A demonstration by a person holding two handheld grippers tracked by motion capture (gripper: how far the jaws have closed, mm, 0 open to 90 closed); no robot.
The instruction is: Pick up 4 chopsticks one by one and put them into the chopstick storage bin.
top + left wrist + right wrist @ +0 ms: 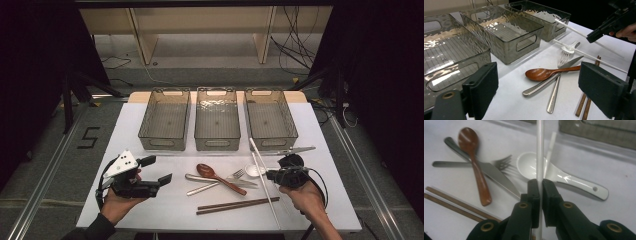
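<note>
Chopstick white, slim, smooth | pinched by right tool black pads

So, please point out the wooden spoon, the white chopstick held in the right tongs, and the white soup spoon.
wooden spoon (539, 74), left gripper view, on its bowl.
white chopstick (539, 150), right gripper view, on its shaft.
white soup spoon (527, 166), right gripper view, on its bowl.

The table is being viewed from above the person's side by the high view, facing forward and down from well back. The scene is being looked across low and close by the left gripper view, toward the bins. The cutlery is being looked down on from very near by the right gripper view. The wooden spoon is being shared by all three views.
</note>
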